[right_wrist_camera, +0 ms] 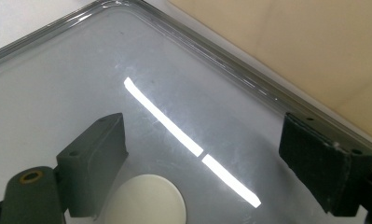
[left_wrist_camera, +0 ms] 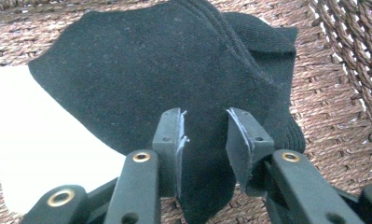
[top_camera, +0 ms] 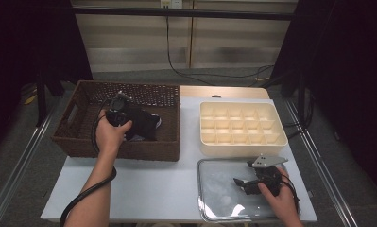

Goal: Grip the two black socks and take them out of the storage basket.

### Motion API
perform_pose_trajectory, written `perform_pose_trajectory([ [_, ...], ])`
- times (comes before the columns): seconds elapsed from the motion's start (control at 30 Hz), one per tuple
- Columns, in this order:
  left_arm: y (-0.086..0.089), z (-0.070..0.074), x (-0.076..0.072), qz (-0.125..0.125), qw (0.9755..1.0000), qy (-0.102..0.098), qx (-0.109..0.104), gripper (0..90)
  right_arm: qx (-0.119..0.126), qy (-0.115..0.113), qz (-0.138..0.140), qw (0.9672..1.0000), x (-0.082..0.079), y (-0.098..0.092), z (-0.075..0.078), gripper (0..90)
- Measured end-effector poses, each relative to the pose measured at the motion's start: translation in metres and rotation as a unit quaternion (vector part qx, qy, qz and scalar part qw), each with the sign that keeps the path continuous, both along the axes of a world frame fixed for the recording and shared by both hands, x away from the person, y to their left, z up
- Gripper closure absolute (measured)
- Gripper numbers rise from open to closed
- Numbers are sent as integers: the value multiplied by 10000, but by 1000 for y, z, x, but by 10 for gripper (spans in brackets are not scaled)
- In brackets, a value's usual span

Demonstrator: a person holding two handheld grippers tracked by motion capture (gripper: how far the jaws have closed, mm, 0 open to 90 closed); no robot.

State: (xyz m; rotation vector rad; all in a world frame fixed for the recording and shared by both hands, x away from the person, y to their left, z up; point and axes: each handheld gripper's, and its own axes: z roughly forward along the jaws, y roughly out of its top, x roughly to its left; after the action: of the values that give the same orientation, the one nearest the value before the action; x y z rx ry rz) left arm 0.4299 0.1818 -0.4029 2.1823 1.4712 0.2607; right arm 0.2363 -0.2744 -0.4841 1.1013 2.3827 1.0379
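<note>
The right gripper (top_camera: 241, 183) is held with its jaws wide apart and nothing between them over the clear tray (top_camera: 209, 198) at the tabletop's near edge. Farther off, in the wicker basket (top_camera: 72, 137), the left gripper (left_wrist_camera: 204, 135) is seen with a black sock (left_wrist_camera: 165, 79) between its narrowed jaws; whether the pads press it cannot be told.

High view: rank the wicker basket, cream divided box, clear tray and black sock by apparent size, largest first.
1. wicker basket
2. cream divided box and clear tray: too alike to rank
3. black sock
</note>
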Motion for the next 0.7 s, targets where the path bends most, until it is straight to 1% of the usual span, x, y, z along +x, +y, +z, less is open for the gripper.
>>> perform_pose_trajectory([
  [0.03,0,0,0,0,10000,0,0,606,3,2,0,10000,0,0,0,142],
  [0.07,1,1,-1,-18,10000,-53,30,606,3,2,0,10000,0,0,0,142],
  [0.1,0,1,-1,-12,9999,-112,35,574,1,2,0,10000,0,0,0,142],
  [0.13,1,4,-2,-71,9999,-125,88,549,0,0,0,10000,0,0,0,142],
  [0.17,0,7,-2,-88,9998,-130,92,500,-1,-2,1,10000,0,0,0,142],
  [0.2,-1,15,-3,-96,9996,-248,77,488,1,2,0,10000,0,0,0,142],
  [0.23,-2,20,-2,-147,9994,-299,103,472,0,2,0,10000,0,0,0,142],
  [0.27,-3,24,-2,-168,9992,-341,82,458,0,1,1,10000,0,0,0,142],
  [0.3,-3,24,-2,-168,9992,-341,82,453,-1,0,0,10000,0,0,0,142],
  [0.33,-6,31,0,-257,9989,-390,75,441,0,1,1,10000,0,0,0,142],
  [0.37,-8,32,2,-277,9989,-375,86,428,1,5,-1,10000,0,0,0,142],
  [0.4,-8,32,2,-277,9989,-375,86,416,1,5,-1,10000,0,0,0,142],
  [0.43,-11,32,4,-335,9988,-341,128,416,1,4,-1,10000,0,0,0,142],
  [0.5,-16,29,7,-431,9987,-232,159,393,2,5,-2,10000,0,0,0,142],
  [0.53,-18,26,9,-471,9985,-234,180,385,3,6,-2,10000,0,0,0,142],
  [0.57,-22,18,12,-524,9983,-186,189,378,3,8,-3,10000,0,0,0,142],
  [0.6,-22,18,12,-524,9983,-186,189,374,3,8,-3,10000,0,0,0,142],
  [0.63,-24,14,13,-545,9982,-163,197,374,5,9,-2,10000,0,0,0,142],
  [0.67,-26,11,14,-555,9982,-100,204,365,2,4,2,10000,0,0,0,142],
  [0.7,-27,9,15,-525,9981,-32,310,364,5,9,0,10000,0,0,0,142],
])
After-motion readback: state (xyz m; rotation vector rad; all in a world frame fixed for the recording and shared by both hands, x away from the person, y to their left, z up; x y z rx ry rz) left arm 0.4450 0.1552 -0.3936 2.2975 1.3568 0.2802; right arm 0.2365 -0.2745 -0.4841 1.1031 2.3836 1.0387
